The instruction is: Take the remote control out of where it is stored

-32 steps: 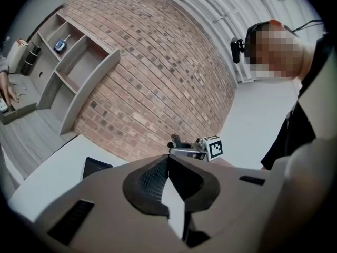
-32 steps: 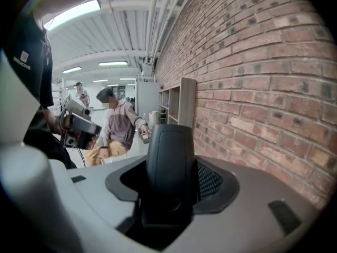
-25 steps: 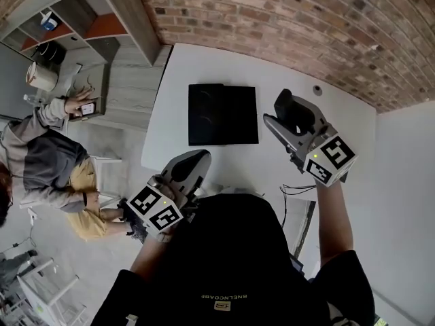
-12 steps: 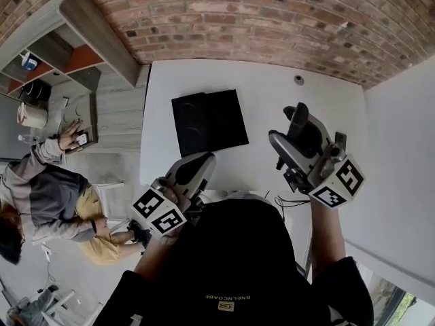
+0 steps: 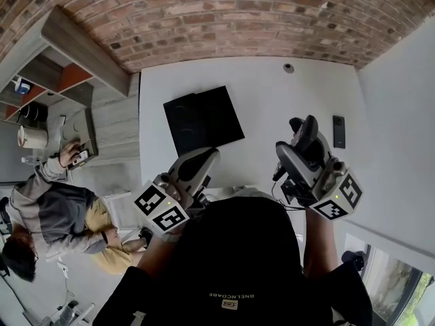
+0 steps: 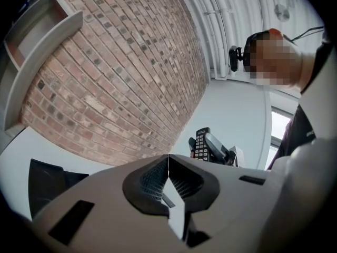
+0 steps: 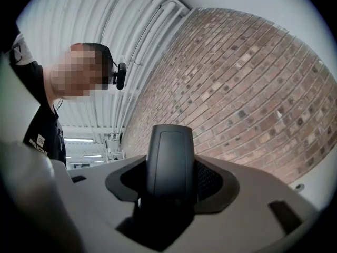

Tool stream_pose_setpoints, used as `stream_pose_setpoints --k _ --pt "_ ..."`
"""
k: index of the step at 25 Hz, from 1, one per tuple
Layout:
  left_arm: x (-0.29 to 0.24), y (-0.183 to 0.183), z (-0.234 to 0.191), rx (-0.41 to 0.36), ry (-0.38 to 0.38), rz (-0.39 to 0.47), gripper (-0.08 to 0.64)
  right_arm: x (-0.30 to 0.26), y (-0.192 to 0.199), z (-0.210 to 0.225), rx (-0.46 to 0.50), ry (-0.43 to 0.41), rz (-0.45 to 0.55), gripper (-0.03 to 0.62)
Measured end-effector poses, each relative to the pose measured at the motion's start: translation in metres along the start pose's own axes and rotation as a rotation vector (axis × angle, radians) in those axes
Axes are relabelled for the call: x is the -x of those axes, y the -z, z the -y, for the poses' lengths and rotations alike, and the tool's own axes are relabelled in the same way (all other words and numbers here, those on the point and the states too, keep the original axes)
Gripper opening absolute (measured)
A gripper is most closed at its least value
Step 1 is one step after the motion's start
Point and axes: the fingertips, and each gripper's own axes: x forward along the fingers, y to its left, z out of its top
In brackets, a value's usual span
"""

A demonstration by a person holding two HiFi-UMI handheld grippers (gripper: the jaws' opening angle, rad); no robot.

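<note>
Remote control (image 7: 169,157), long axis along right claw (image 7: 171,186), tip outward

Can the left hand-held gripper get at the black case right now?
Probably yes. The left hand-held gripper is empty, jaws together, and the black case lies on the table just ahead with nothing between them. It would need to open first.

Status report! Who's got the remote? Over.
Right gripper shut on remote, clear of table. Left gripper shut, empty. Black case on table, nothing in the way.
</note>
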Motion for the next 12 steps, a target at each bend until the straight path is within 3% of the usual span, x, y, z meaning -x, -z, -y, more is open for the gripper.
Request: stream_pose_setpoints --k 12 --pt "-0.012 0.006 0.022 -0.006 0.066 -0.031 0.006 0.037 0.014 0.000 -0.074 0.079 0.070 0.245"
